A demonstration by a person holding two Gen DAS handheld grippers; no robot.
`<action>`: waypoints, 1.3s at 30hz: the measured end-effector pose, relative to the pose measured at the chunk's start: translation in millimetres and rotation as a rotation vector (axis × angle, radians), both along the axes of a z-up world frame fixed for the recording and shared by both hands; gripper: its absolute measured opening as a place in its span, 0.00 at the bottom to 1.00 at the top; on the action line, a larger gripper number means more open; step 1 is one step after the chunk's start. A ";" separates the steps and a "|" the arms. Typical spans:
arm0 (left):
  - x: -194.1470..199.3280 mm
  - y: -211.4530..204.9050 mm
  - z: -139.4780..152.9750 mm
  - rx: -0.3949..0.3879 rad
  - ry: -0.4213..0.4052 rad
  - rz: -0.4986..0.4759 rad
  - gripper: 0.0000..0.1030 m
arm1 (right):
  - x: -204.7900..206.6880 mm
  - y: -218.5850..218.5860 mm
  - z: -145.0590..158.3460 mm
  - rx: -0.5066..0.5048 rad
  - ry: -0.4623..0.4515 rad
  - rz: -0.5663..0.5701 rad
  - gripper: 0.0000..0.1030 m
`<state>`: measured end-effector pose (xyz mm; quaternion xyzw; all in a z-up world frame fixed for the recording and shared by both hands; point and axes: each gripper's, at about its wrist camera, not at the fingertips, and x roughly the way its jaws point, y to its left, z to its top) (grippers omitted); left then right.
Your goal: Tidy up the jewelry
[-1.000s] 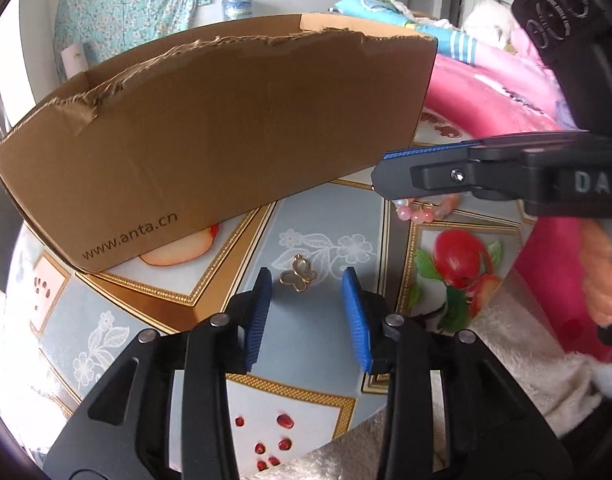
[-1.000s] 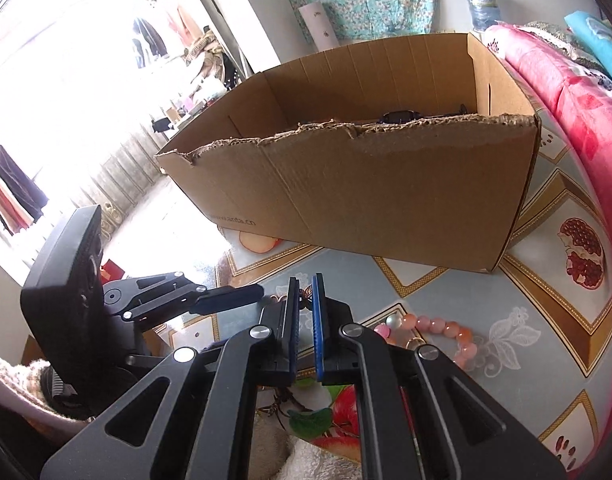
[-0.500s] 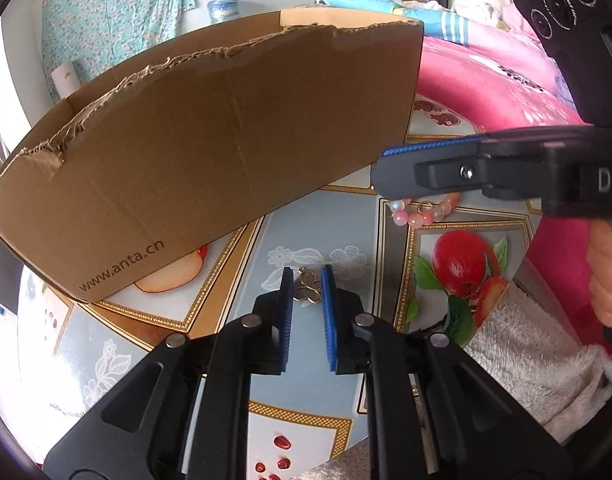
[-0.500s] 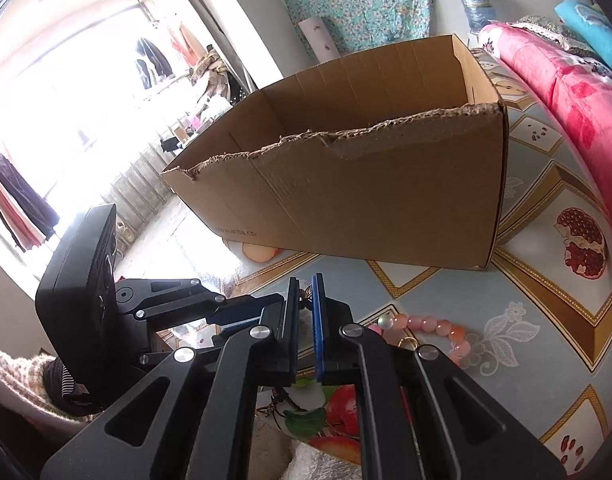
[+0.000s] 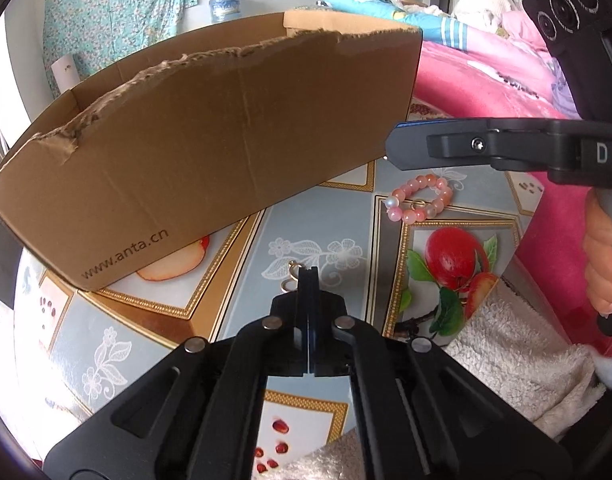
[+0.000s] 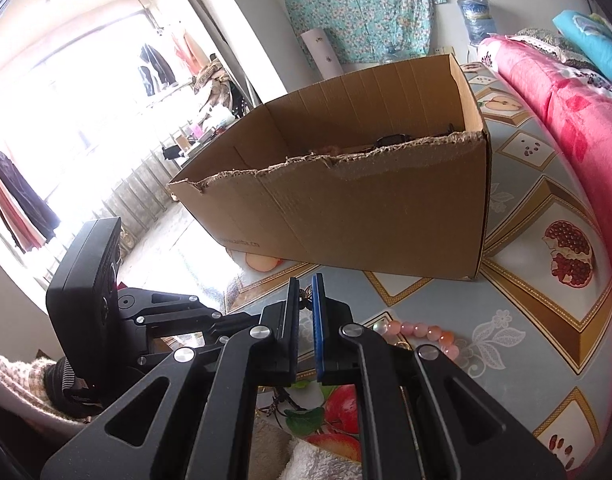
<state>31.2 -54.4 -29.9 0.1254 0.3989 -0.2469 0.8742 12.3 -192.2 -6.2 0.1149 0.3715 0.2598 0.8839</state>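
On the fruit-patterned tablecloth (image 5: pixel 326 216) before the brown cardboard box (image 5: pixel 210 140), the left gripper (image 5: pixel 308 276) clenches a small gold butterfly charm (image 5: pixel 291 278); the right gripper (image 6: pixel 305 292) is clamped on a small gold piece.

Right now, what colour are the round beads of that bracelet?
Pink beaded bracelet, one pearly white bead; clearest in left wrist view.

Daylight pours in from the window (image 6: pixel 86 128) in the right wrist view and totally blows out that side, washing out the floor too. The cardboard box (image 5: pixel 226 152) stays evenly lit and sharp. Heavy fisheye bending and dark vignetting at the edges.
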 end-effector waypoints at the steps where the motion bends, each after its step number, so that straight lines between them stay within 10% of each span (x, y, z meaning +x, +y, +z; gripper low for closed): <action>1: -0.6 2.3 1.1 -0.008 0.003 0.008 0.00 | -1.8 0.4 1.1 0.000 -0.003 0.000 0.06; 17: 30.0 16.7 -4.4 -0.213 0.154 0.060 0.22 | -13.2 2.7 8.5 -0.008 -0.026 -0.016 0.06; 39: 8.4 -20.5 -5.1 0.046 -0.050 -0.161 0.13 | -6.7 -1.9 -0.6 -0.001 -0.008 -0.034 0.06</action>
